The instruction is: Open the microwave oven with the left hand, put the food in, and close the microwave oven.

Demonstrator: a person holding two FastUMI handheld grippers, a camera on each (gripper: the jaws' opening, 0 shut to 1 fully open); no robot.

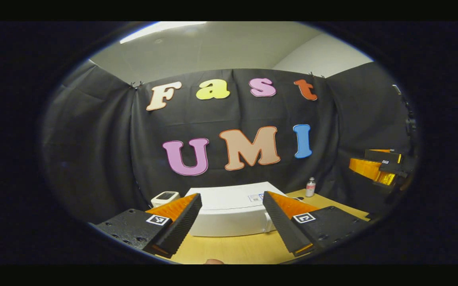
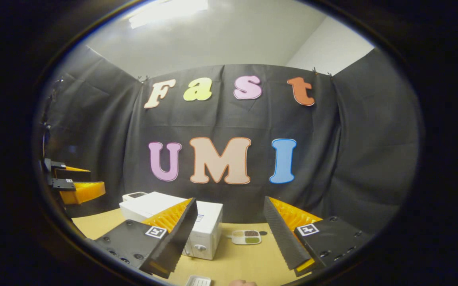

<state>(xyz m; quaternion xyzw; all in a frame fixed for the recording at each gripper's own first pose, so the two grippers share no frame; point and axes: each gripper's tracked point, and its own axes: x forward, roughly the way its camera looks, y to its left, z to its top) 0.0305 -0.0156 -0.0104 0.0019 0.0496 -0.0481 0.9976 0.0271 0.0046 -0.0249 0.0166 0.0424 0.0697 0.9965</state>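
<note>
- Nearest to us in the left gripper view, the left gripper (image 1: 232, 206) shows its two fingers at the bottom, spread wide apart with nothing between them; it hangs above the table (image 1: 233, 248), touching nothing.
- Just past those fingertips we see the white microwave oven (image 1: 233, 216) standing on the wooden table, its top facing us and its door shut as far as we can tell.
- To the left of the microwave, at the far edge, we see a small white device (image 1: 165, 197) with a dark screen.
- To the right of the microwave, far on the table by the black cloth, we see a small bottle (image 1: 311, 186) standing upright.
- At the far right of that view we see the right gripper (image 1: 376, 167), raised above the table's right side.
- In the right gripper view, the right gripper (image 2: 231, 208) also has its fingers wide apart and holds nothing.
- Between those fingers, farther off, we see the food (image 2: 246, 237): a shallow white tray with dark, reddish and green portions, lying flat on the table just right of the microwave oven (image 2: 197, 226) and apart from it.
- At the near edge we see a small white ribbed object (image 2: 198, 281), partly cut off.
- At the far left of that view we see the left gripper (image 2: 76, 184), held well apart from the right one.
</note>
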